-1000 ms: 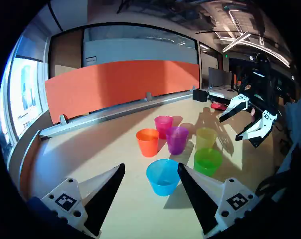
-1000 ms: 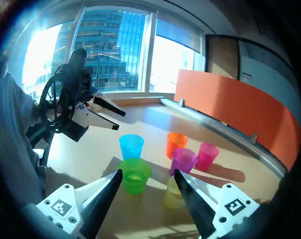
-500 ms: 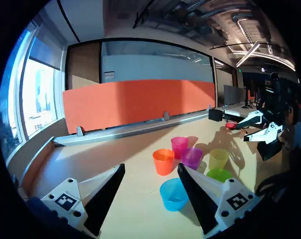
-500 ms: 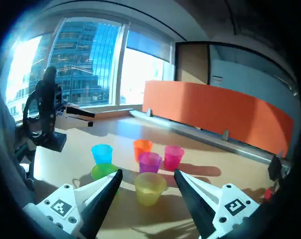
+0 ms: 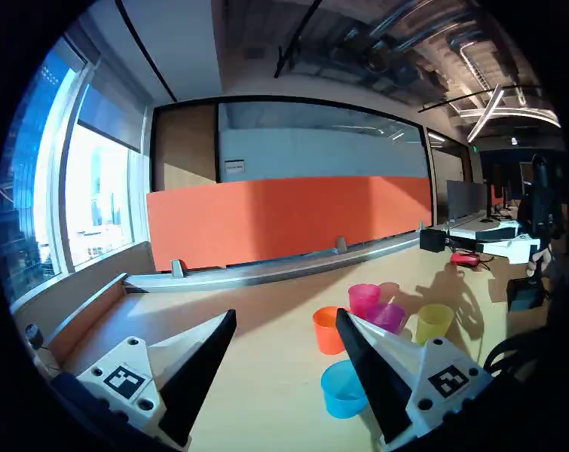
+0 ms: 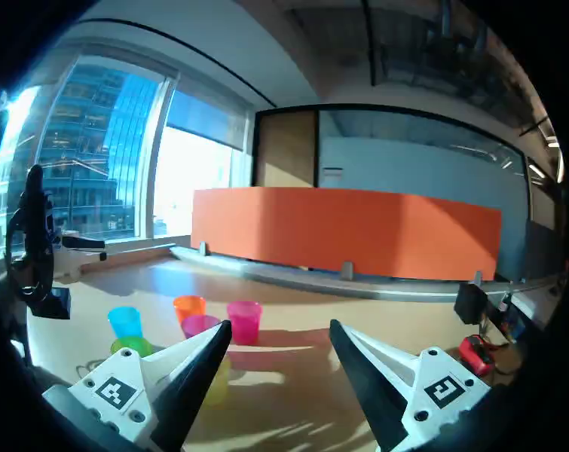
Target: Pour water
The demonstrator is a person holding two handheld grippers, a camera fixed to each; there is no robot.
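Nobody's holding anything right now. The left gripper (image 5: 284,316) has its fingers spread wide with nothing between them. Same deal for the right gripper (image 6: 280,325): wide apart and empty. Both point more at the orange partition (image 5: 284,218) than down at the table (image 5: 269,377).

The cups are bunched together on the table. In the left gripper view they sit lower right of centre. The blue cup (image 5: 341,388) is lowest, tucked against that gripper's right-hand finger, and the orange cup (image 5: 328,330) is just above it. The pink cup (image 5: 363,295), purple cup (image 5: 388,316) and yellow cup (image 5: 433,322) trail off to the right. In the right gripper view the bunch is lower left, with a green cup (image 6: 131,346) just below the blue one. I can't tell from here which cup has water in it, if any.

My take on doing this bit well:
- Tip one gripper down toward the cluster and pick a cup on the outside edge. Blue looks easiest for the left.
- Come in with a finger on either side of its wall without bumping the neighbours, since they're packed tight.
- Squeeze gently, because those cups look thin and bendy.
- Lift straight up before tilting over the target cup.
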